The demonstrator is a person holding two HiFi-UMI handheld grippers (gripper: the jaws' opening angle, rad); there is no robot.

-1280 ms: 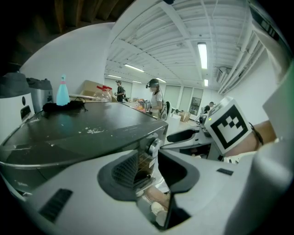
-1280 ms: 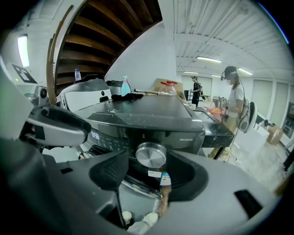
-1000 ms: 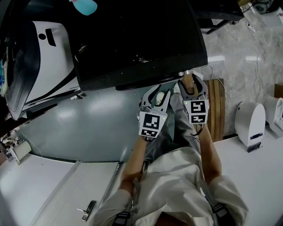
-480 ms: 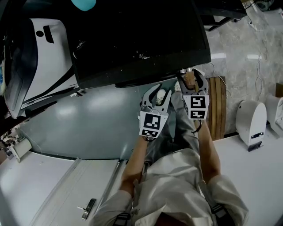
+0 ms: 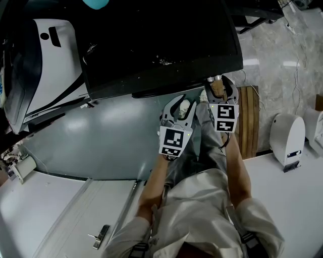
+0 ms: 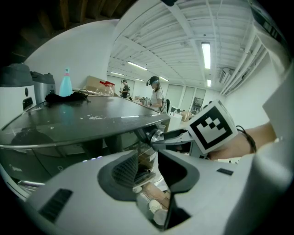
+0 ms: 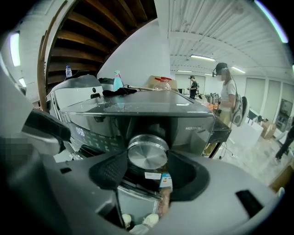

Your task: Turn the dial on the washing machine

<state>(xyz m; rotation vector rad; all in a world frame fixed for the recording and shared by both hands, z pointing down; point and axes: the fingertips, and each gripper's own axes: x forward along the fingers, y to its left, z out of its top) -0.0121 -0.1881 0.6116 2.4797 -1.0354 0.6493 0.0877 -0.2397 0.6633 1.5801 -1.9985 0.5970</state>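
The washing machine has a dark glossy top and a dark front panel. Its round brushed-metal dial sits at the front right corner, a small silver knob in the head view. My right gripper is at the dial and its jaws are closing; the pads lie against the dial's two sides with no gap visible. The left gripper hangs lower in front of the machine, open, with nothing between its fingers. In the left gripper view, the right gripper reaches the dial.
A white appliance stands left of the machine, and a turquoise bottle sits on top. A wooden slatted board and a white device are to the right. People stand in the background.
The right gripper stays at the dial and has shifted only slightly. The left gripper has not moved.
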